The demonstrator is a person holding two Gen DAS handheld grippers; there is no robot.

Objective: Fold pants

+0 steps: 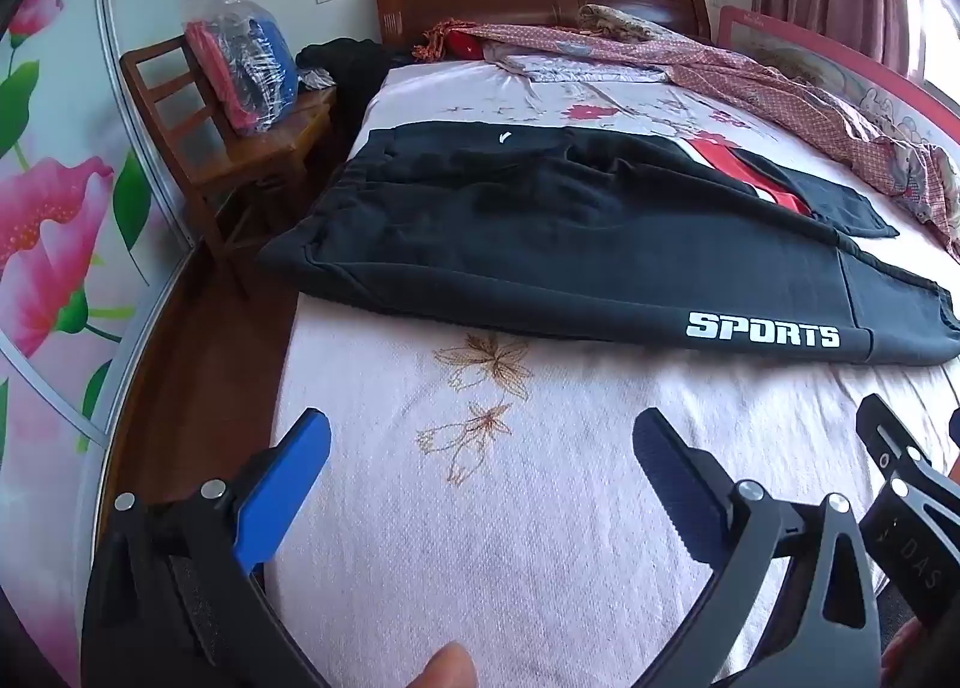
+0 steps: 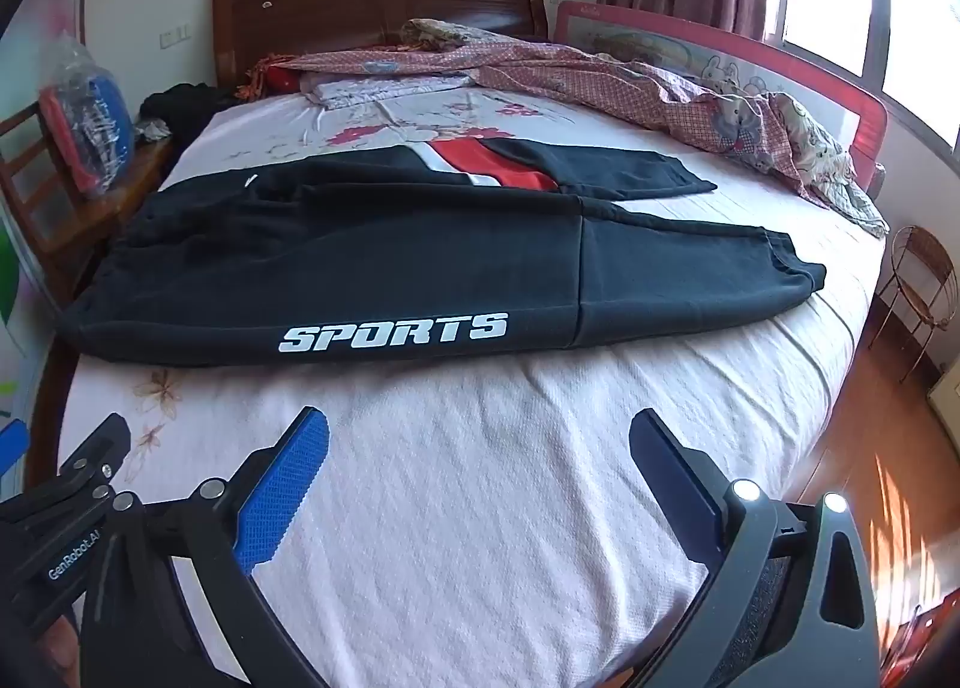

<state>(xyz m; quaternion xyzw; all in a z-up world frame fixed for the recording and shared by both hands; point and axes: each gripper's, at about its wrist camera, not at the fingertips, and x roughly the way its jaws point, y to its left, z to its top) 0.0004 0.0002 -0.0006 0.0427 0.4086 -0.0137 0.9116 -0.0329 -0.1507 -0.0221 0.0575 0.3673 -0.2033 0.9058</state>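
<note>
Black pants [image 1: 540, 232] with a white "SPORTS" print and a red-and-white panel lie flat across the bed, waistband at the left, leg cuffs at the right. They also show in the right wrist view [image 2: 390, 262]. My left gripper [image 1: 480, 442] is open and empty, above the bedsheet in front of the pants. My right gripper [image 2: 480, 442] is open and empty, also short of the pants' near edge. The two grippers are side by side; the right one shows in the left wrist view [image 1: 900, 484].
The bed [image 2: 540, 478] has a pale floral sheet. A crumpled red patterned quilt [image 2: 630, 82] lies at the far right by a red bed rail [image 2: 720, 46]. A wooden chair [image 1: 240, 148] with a plastic bag of clothes stands left of the bed. A wire basket [image 2: 924, 274] stands on the floor at right.
</note>
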